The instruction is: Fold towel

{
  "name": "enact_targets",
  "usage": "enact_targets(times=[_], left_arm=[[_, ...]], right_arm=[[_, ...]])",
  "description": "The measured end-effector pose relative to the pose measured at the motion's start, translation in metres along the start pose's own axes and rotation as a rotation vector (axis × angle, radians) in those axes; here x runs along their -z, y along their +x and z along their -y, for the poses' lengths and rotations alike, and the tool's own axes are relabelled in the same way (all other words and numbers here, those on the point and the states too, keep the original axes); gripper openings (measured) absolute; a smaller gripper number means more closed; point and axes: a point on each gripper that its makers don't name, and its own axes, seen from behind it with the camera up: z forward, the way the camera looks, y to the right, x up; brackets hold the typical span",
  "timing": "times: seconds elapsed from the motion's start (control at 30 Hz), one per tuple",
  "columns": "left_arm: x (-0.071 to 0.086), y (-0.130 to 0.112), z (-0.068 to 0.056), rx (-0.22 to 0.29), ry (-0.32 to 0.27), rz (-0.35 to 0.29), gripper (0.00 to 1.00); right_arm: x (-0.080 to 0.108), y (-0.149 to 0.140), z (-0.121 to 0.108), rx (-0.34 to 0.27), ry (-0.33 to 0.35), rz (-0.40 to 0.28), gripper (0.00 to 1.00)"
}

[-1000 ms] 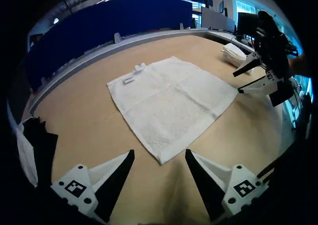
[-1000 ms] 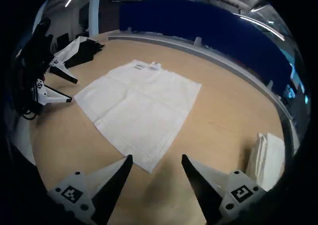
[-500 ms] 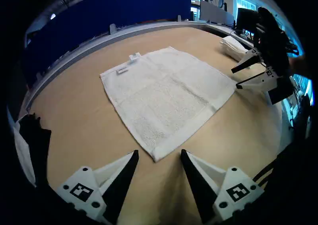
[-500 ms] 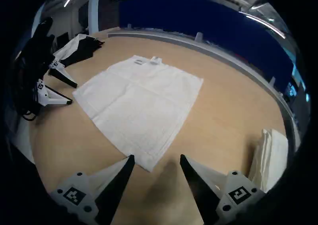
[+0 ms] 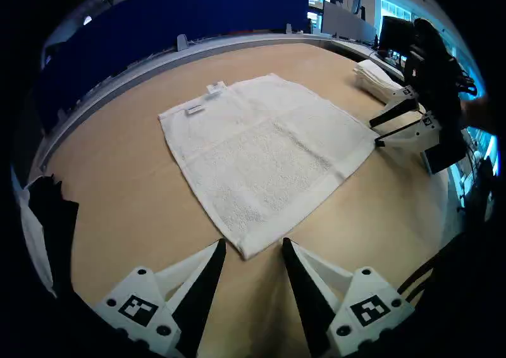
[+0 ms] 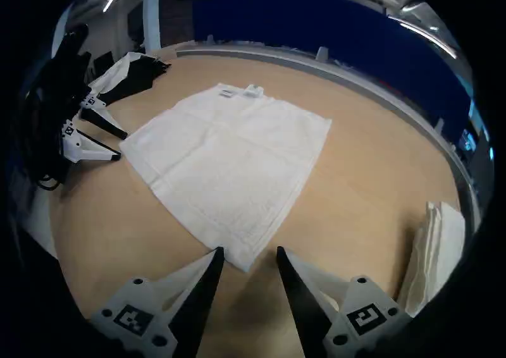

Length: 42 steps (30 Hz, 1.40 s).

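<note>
I note the towel (image 5: 265, 155) flat on the bench (image 5: 126, 187), a corner at 12 o'clock between narrowly parted fingers of left claw (image 5: 252, 244) and right claw (image 6: 249, 252) alike, nothing pinched.

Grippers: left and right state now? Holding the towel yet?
Left gripper: open, holding nothing; a towel corner lies between the jaws.
Right gripper: open, holding nothing; another corner lies between the jaws.

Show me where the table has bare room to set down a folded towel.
The table is bare between the towel and the stack of folded towels, and between the towel's far edge and the blue partition. Crowded: the towel's two near corners, where the left gripper and right gripper stand open, and around the dark cloth.
</note>
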Motion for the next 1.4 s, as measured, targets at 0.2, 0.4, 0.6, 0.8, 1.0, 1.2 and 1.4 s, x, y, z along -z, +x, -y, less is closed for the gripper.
enact_targets(times=[0.2,0.4,0.6,0.8,1.0,1.2,1.4], left_arm=[[0.001,0.000,0.002,0.009,0.007,0.008,0.52],[0.001,0.000,0.005,0.015,0.016,0.020,0.34],[0.001,0.000,0.006,0.021,0.025,0.027,0.17],[0.001,-0.001,0.008,0.049,0.033,0.025,0.09],[0.003,-0.001,0.006,0.064,0.029,0.017,0.08],[0.010,0.002,0.005,0.074,0.030,0.003,0.08],[0.017,0.007,0.007,0.101,0.034,-0.010,0.08]], right_arm=[[0.000,-0.001,0.004,-0.006,0.021,0.002,0.49],[-0.001,-0.001,0.004,-0.023,0.023,0.002,0.35],[-0.002,0.000,0.003,-0.050,0.025,0.011,0.25],[-0.002,0.001,0.005,-0.054,0.031,0.014,0.23],[-0.002,0.002,0.005,-0.055,0.031,0.013,0.21],[0.000,0.005,0.004,-0.055,0.033,0.007,0.21],[0.007,0.014,0.003,-0.038,0.034,-0.004,0.21]])
